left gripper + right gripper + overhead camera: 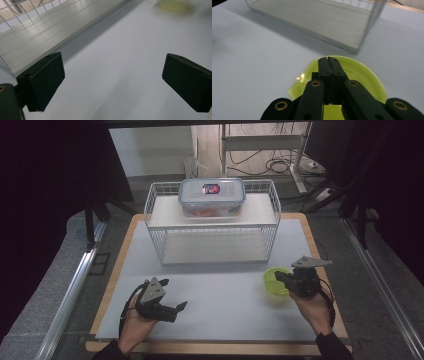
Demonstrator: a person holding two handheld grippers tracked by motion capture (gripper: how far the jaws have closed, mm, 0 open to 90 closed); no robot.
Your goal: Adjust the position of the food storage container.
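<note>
Forearms enter the high view: the left claw [175, 307] rests released on the desk [225, 300], the right claw [281, 278] over a lime bowl [272, 282] near the wire rack [212, 220]. Left claw's view: jaws wide apart. Right claw's view: jaws clenched, seemingly pinching the near rim of the upright, round bowl [362, 72], which has no long axis. Lifting it level seems wise.

We can read no text, number or sign anywhere. The nearest thing to one is a red, white and blue label [210, 188] on the lid of the clear storage box [212, 196], which sits on the upper shelf of the white wire rack [156, 200]; its print is too small and blurred for us to make out.
</note>
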